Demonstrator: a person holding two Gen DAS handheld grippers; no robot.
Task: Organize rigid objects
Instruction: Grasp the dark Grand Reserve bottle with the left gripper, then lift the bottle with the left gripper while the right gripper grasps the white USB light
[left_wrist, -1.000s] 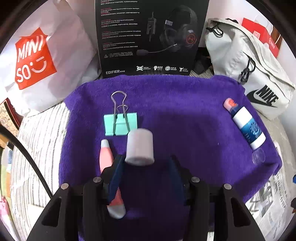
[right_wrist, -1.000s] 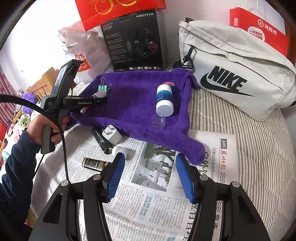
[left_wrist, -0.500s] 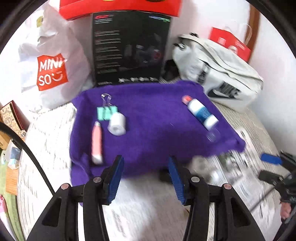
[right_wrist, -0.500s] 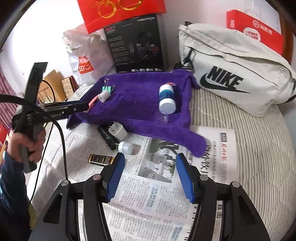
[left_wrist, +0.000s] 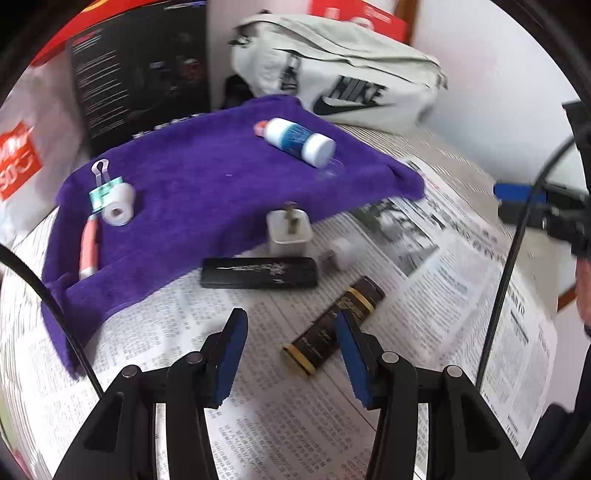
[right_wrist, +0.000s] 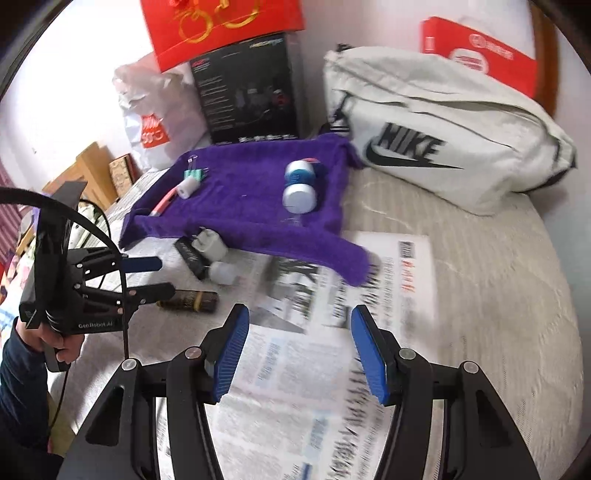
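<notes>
Both grippers held spread over newspaper, nothing gripped.

The left gripper (left_wrist: 291, 354) is held with fingers apart above the newspaper (left_wrist: 424, 280), just before a dark tube with gold bands (left_wrist: 334, 326). A black stick (left_wrist: 258, 273), white charger plug (left_wrist: 289, 232) and small white adapter (left_wrist: 341, 254) are laid beside the purple towel (left_wrist: 207, 192). On the towel are seen a glue bottle (left_wrist: 295, 140), green binder clip (left_wrist: 105, 192), white roll (left_wrist: 118, 205) and pink pen (left_wrist: 89, 251). The right gripper (right_wrist: 299, 354) is likewise spread, empty.

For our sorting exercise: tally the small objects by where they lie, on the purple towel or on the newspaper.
On purple towel: 4
On newspaper: 4
Total: 8
</notes>
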